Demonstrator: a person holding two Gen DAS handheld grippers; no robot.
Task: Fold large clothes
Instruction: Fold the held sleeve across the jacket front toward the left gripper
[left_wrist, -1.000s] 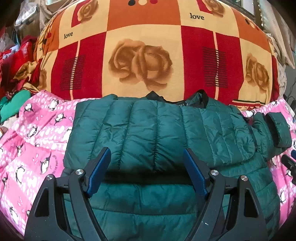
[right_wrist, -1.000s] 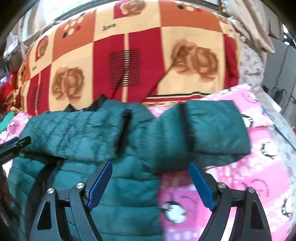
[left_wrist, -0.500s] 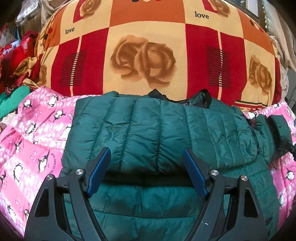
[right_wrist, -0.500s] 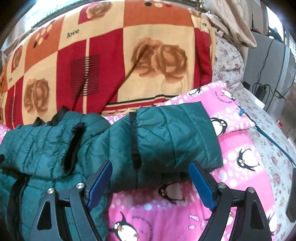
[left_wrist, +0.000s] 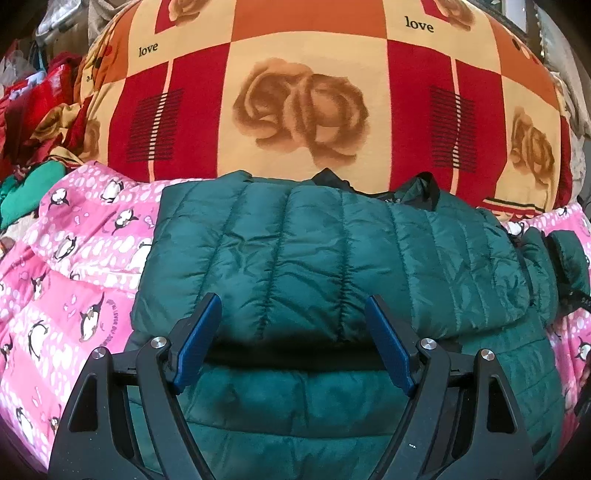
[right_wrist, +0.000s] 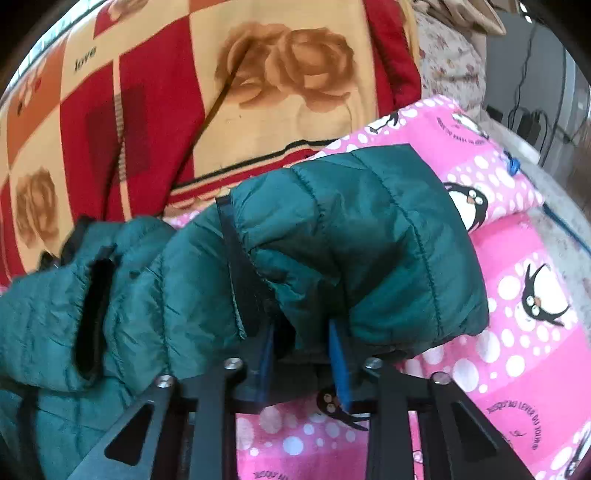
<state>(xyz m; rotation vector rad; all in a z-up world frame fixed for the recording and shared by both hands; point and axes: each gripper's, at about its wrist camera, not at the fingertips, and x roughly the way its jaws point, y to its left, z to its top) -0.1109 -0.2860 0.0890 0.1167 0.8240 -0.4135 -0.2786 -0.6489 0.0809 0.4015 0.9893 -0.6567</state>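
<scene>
A dark green quilted jacket (left_wrist: 332, 251) lies on a pink penguin blanket (left_wrist: 74, 277), its left side folded over its body. My left gripper (left_wrist: 292, 301) hovers open just above the folded part, nothing between its blue pads. In the right wrist view the jacket's right sleeve (right_wrist: 351, 229) sticks out over the blanket (right_wrist: 517, 258). My right gripper (right_wrist: 301, 328) is at the sleeve's near edge, its jaws closing, with a pinch of green fabric between the pads. From the left wrist view that sleeve (left_wrist: 565, 258) shows at the far right.
A big rolled quilt with red and orange squares and roses (left_wrist: 303, 103) rises right behind the jacket. Red clothes (left_wrist: 33, 99) and a green cloth (left_wrist: 29, 184) are piled at the left. Cables (right_wrist: 528, 110) hang beyond the bed's right edge.
My right gripper has moved right and down to the sleeve and its jaws have come together on the sleeve's edge. The left gripper has stayed put, still open.
</scene>
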